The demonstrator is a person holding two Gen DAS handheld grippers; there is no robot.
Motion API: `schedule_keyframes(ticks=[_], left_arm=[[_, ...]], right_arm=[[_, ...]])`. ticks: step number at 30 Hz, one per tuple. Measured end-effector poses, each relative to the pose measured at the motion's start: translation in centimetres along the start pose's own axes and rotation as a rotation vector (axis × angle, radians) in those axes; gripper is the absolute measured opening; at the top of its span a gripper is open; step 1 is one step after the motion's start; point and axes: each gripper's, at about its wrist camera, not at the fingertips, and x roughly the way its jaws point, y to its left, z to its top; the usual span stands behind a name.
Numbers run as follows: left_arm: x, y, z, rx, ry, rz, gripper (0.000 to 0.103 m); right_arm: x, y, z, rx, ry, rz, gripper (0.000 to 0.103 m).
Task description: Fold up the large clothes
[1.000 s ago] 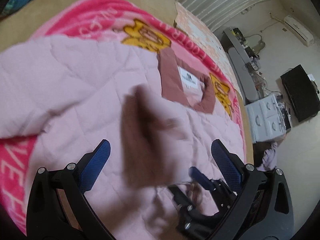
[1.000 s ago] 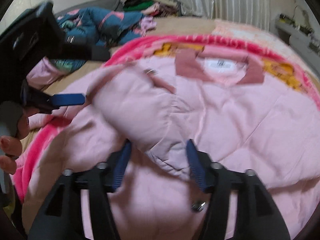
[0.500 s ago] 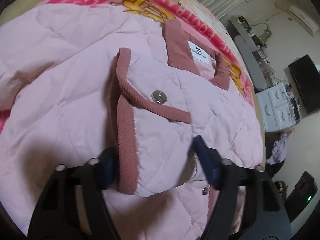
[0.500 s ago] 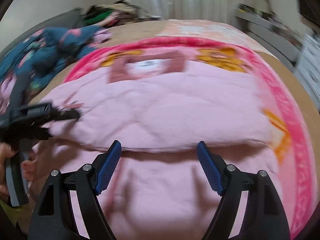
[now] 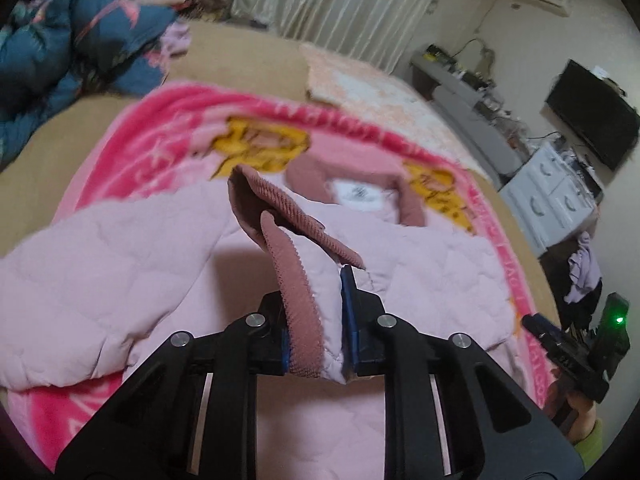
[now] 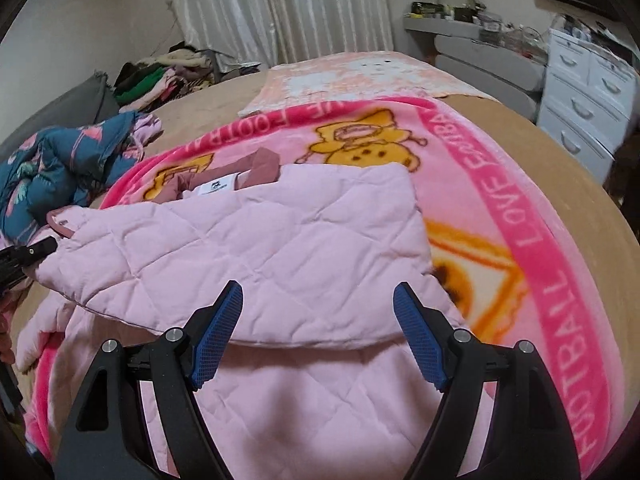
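Note:
A pink quilted jacket (image 6: 280, 248) with a dusty-rose collar (image 5: 352, 168) lies on a bright pink cartoon blanket (image 6: 532, 216) on the bed. My left gripper (image 5: 314, 320) is shut on the jacket's sleeve end, its ribbed rose cuff (image 5: 296, 280) pinched between the blue pads and lifted above the jacket body (image 5: 100, 280). My right gripper (image 6: 320, 332) is open and empty, hovering over the folded sleeve near the jacket's lower half. It also shows at the right edge of the left wrist view (image 5: 576, 352).
A blue patterned quilt (image 6: 60, 164) lies heaped at the bed's left. A clothes pile (image 6: 160, 76) sits at the far left corner. White drawers (image 6: 588, 92) and a grey shelf (image 6: 480, 48) stand right of the bed. A black TV (image 5: 592, 120) hangs on the wall.
My left gripper closed on the sleeve cuff and lifted it. My right gripper let go, opened and moved to the right side of the jacket.

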Motion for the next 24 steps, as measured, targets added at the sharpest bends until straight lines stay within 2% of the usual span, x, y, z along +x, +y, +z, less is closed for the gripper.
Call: schedule_keyframes(ticks=[4,7,10,12,16,17,20,22,24], left_arm=[[3.2,2.1,-2.7,-0.02,0.09,0.051,0.012],[4.3,3.1,-4.2,-0.018,0.117,0.073,0.012],[5.0,3.9,-5.1,-0.025,0.131,0.077,0.018],[5.3,4.3,-5.5,-0.026,0.135,0.079,0.025],[4.5,4.8,-5.7,-0.041,0.119,0.081,0.031],[4.0,4.8,-5.6,-0.044,0.105,0.082,0.037],[2.2,4.8,-5.5,-0.052,0.069,0.079,0.062],[0.8,5.1,-5.5,-0.058,0.043,0.091,0.065],[-0.3,5.6,-5.4,-0.079,0.027,0.104,0.076]], right_arm=[[2.2,1.6,0.2,-0.043,0.044,0.026,0.077],[3.7,2.5,-0.2,-0.064,0.082,0.032,0.077],[5.6,2.2,-1.0,-0.051,0.133,0.013,0.077],[6.7,1.9,-1.8,-0.03,0.163,0.007,0.077],[5.9,2.2,-1.6,-0.013,0.163,0.009,0.08],[5.3,2.4,-1.6,-0.007,0.153,0.023,0.081],[3.6,3.2,-1.5,-0.027,0.115,0.042,0.086],[2.7,3.9,-1.5,-0.048,0.097,0.049,0.09],[1.9,4.9,-1.4,-0.052,0.082,0.084,0.096]])
